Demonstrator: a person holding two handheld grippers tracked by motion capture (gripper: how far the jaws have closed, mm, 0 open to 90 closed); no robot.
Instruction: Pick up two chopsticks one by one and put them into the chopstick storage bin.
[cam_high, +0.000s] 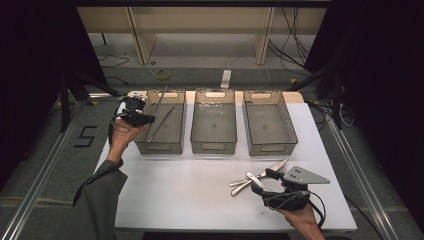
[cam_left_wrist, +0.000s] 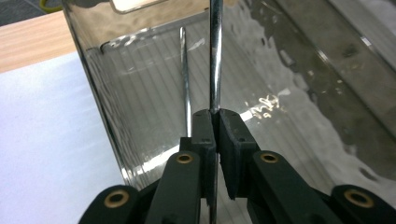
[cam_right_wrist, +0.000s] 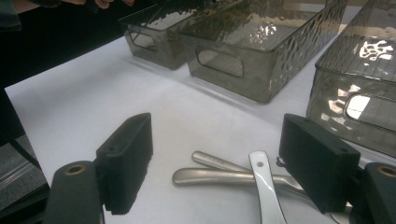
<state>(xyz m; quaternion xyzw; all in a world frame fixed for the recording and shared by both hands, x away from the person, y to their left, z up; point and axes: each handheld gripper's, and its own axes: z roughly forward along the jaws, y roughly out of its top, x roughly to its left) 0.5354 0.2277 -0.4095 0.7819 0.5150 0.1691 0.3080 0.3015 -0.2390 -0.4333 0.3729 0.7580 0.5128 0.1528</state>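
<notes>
My left gripper (cam_high: 134, 117) hovers at the left rim of the left grey bin (cam_high: 150, 148), shut on a thin metal stick (cam_high: 160, 100) that slants up over the bin. In the left gripper view the closed gripper (cam_left_wrist: 216, 116) pinches that stick (cam_left_wrist: 215, 56), and a second stick (cam_left_wrist: 185, 70) lies inside the bin (cam_left_wrist: 93, 84). That second stick (cam_high: 161, 124) rests slanted on the bin floor. Near the front right, my right gripper (cam_high: 260, 182) stands open over a small pile of cutlery (cam_high: 250, 181). The open gripper (cam_right_wrist: 217, 135) straddles the metal handles (cam_right_wrist: 219, 175) without touching them.
Two more grey bins, the middle one (cam_high: 214, 146) and the right one (cam_high: 272, 147), stand in a row behind the white table surface (cam_high: 190, 185). In the right gripper view the middle bin (cam_right_wrist: 243, 60) and the right bin (cam_right_wrist: 355, 107) sit close ahead. Cables lie on the floor beyond.
</notes>
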